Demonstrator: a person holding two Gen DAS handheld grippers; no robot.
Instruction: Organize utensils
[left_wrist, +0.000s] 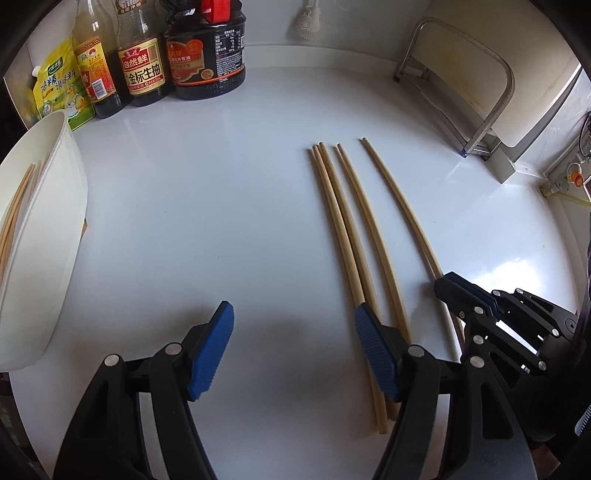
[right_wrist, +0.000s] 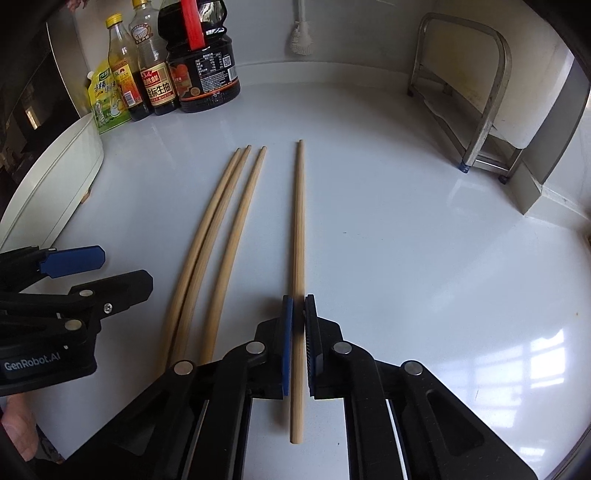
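one chopstick (right_wrist: 298, 229) between right jaws

4 wooden chopsticks (right_wrist: 221, 236) | flat, near-parallel | 1 (right_wrist: 298, 236) lies apart

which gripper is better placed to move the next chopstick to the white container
Right. The right gripper already has its jaws closed around the lone chopstick; the left gripper hangs open over bare counter.

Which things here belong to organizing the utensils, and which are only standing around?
For the job: single chopstick between the right tongs; three loose chopsticks; white container; left tongs.

Standing around: sauce bottles, seasoning pouch, metal rack.
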